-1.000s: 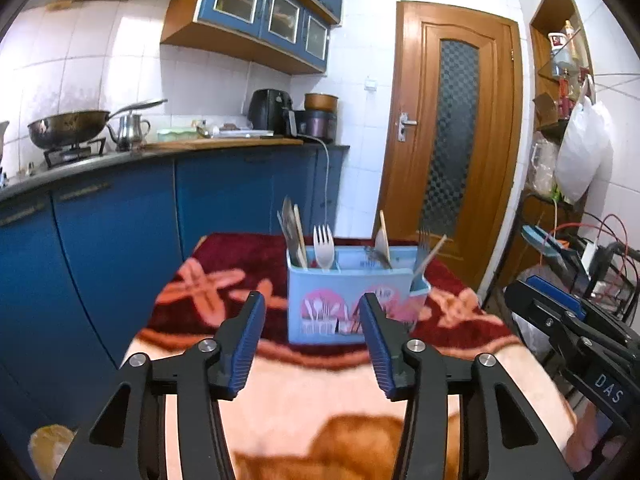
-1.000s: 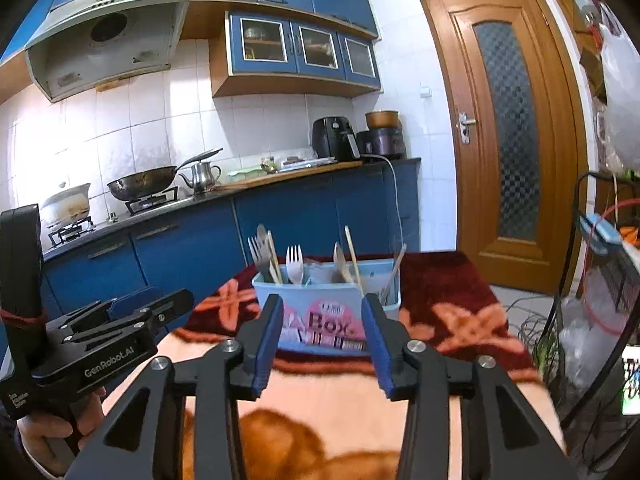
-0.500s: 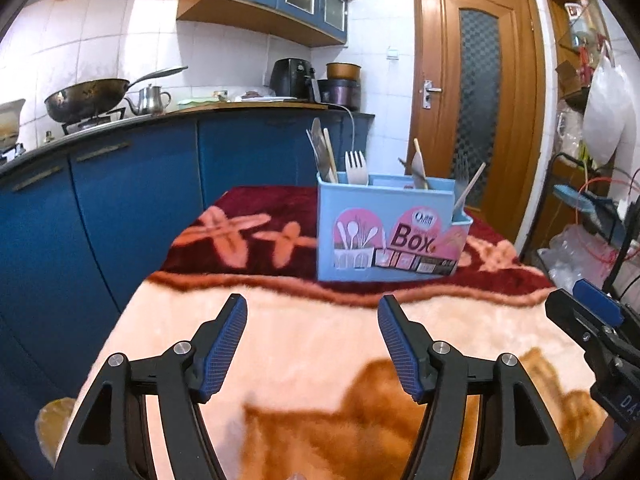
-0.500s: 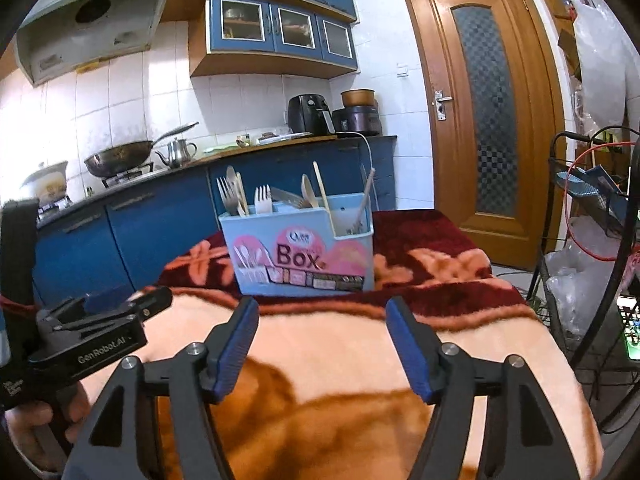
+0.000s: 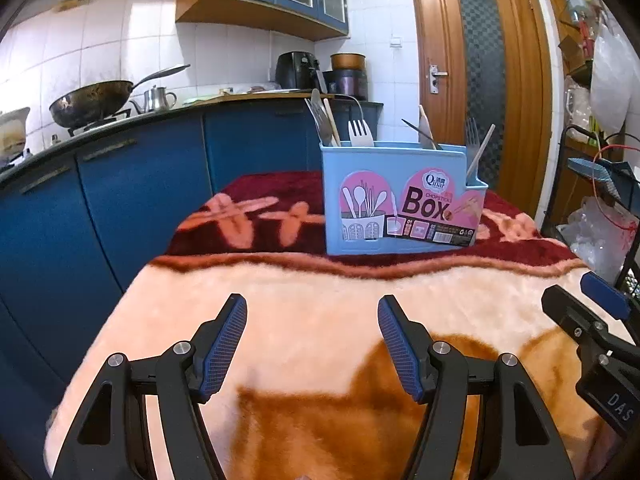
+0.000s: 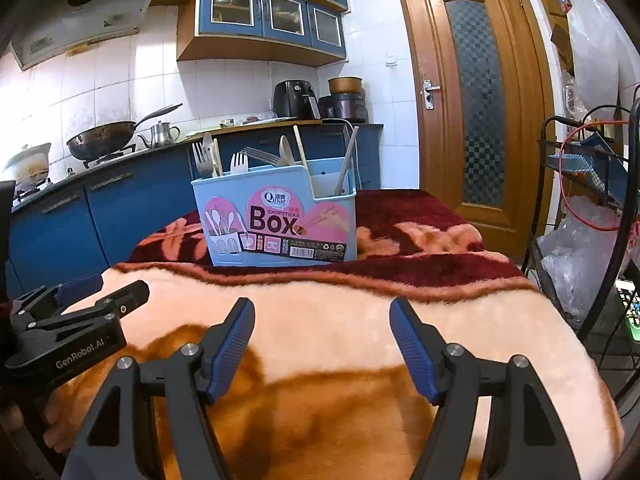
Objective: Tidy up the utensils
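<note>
Now both empty, left gripper (image 5: 312,312) spread wide, right gripper (image 6: 322,314) opening, over the blanket's (image 5: 320,300) near edge, blue utensil box (image 5: 400,200) upright toward the far edge.

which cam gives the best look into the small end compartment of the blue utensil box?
Right wrist. It sees over the lowered wall of the light blue plastic utensil box into the small end compartment, with a pale stick leaning inside. The left wrist view shows the same box more edge-on, so only the compartment's outer wall and the stick's top show.
</note>
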Demonstrator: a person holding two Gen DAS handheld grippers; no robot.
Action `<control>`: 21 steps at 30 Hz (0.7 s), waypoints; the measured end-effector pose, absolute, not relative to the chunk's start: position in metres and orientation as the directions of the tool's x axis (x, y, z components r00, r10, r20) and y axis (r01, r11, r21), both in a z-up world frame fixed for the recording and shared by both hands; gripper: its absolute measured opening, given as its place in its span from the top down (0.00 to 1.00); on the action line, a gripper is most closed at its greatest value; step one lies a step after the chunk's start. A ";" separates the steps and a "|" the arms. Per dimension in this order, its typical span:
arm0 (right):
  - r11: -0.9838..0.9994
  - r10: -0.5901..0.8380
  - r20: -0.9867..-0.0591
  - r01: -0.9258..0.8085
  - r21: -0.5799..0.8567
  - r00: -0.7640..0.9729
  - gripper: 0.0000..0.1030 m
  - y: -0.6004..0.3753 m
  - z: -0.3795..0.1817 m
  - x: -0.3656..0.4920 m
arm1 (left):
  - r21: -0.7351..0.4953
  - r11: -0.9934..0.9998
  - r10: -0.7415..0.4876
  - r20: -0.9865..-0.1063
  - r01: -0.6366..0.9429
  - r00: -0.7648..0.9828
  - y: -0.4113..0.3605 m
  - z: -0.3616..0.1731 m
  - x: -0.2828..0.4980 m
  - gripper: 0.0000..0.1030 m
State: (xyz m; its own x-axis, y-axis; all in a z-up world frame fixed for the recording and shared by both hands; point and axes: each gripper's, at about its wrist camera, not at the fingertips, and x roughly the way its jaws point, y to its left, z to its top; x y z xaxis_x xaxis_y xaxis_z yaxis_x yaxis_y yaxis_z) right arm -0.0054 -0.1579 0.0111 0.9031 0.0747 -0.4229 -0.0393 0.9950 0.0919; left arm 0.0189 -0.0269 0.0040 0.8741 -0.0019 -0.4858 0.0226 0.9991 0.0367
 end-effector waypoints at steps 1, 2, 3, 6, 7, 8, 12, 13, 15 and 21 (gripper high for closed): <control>0.995 0.074 -0.419 -0.038 0.093 0.905 0.27 -0.158 0.011 -0.006 | 0.040 0.999 0.000 -0.483 0.022 0.876 -0.027 0.004 0.018 0.33; 0.995 0.073 -0.416 -0.037 0.095 0.906 0.27 -0.158 0.011 -0.006 | 0.043 0.999 0.001 -0.480 0.022 0.877 -0.028 0.004 0.017 0.33; 0.995 0.073 -0.415 -0.036 0.096 0.907 0.27 -0.158 0.010 -0.006 | 0.046 0.999 0.002 -0.479 0.022 0.878 -0.028 0.004 0.017 0.33; 0.995 0.073 -0.411 -0.037 0.094 0.909 0.27 -0.158 0.010 -0.006 | 0.050 0.999 0.006 -0.479 0.021 0.878 -0.030 0.003 0.017 0.33; 0.995 0.074 -0.409 -0.038 0.094 0.910 0.27 -0.158 0.010 -0.006 | 0.051 0.998 0.008 -0.478 0.019 0.878 -0.030 0.002 0.016 0.33; 0.995 0.074 -0.406 -0.039 0.094 0.911 0.27 -0.158 0.010 -0.006 | 0.052 0.998 0.008 -0.476 0.019 0.879 -0.030 0.002 0.016 0.33; 0.995 0.070 -0.399 -0.037 0.089 0.914 0.27 -0.158 0.009 -0.007 | 0.049 0.999 0.007 -0.473 0.018 0.881 -0.029 0.002 0.016 0.33; 0.995 0.070 -0.398 -0.037 0.088 0.915 0.27 -0.157 0.009 -0.008 | 0.047 0.999 0.008 -0.474 0.017 0.881 -0.029 0.002 0.016 0.33; 0.995 0.070 -0.397 -0.038 0.089 0.915 0.27 -0.157 0.009 -0.008 | 0.046 0.999 0.007 -0.472 0.016 0.882 -0.029 0.002 0.015 0.33; 0.995 0.070 -0.396 -0.037 0.090 0.915 0.27 -0.157 0.009 -0.008 | 0.046 0.999 0.005 -0.470 0.019 0.883 -0.029 0.003 0.015 0.33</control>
State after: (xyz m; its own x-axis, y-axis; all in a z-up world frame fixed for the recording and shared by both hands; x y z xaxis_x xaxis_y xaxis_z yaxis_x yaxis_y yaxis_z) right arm -0.0083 -0.1571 0.0095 0.9155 0.0701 -0.3962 -0.0372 0.9953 0.0899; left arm 0.0150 -0.0292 0.0027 0.8828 0.0051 -0.4697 0.0186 0.9988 0.0457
